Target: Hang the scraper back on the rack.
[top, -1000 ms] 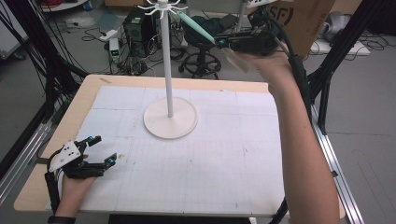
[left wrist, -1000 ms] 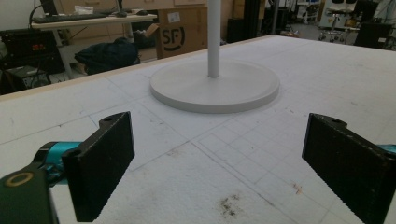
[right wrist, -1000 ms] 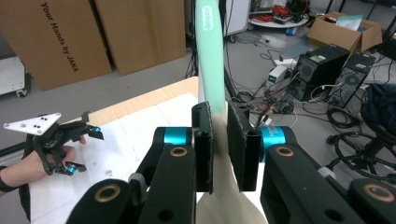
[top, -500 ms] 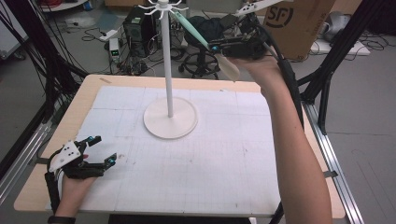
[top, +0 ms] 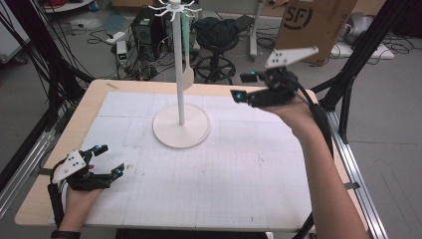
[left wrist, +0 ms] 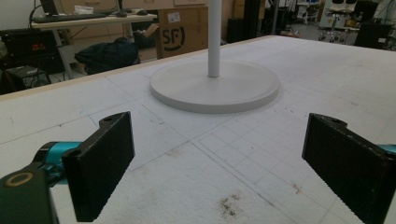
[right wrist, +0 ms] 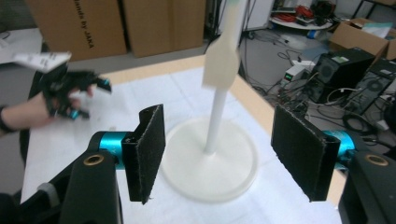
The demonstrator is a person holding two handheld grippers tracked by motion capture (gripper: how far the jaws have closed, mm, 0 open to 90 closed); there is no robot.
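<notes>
A white stand (top: pixel 181 130) with a tall pole rises from the middle of the table, with hooks at its top (top: pixel 174 7). From a hook hangs a spatula (top: pixel 187 55) with a teal handle and a cream blade. My right gripper (top: pixel 242 84) floats open and empty to the right of the pole, above the table's far edge. In the right gripper view its pads (right wrist: pixel 149 151) stand wide apart, with the spatula blade (right wrist: pixel 222 63) and the stand base (right wrist: pixel 210 161) beyond. My left gripper (top: pixel 111 159) rests open on the table's near left corner, its pads (left wrist: pixel 100 168) pointing at the base (left wrist: pixel 215 86).
White gridded paper (top: pixel 224 174) covers the wooden table. Beyond the far edge are a stool (top: pixel 216 35), a computer tower (top: pixel 144 27), cables and a cardboard box (top: pixel 313 22). Black frame posts stand at both sides. My left gripper (right wrist: pixel 70 88) appears far off in the right gripper view.
The right gripper carried the spatula to the stand's top, let go of it and drew back right and down. The spatula now hangs from a hook. The left gripper stayed put.
</notes>
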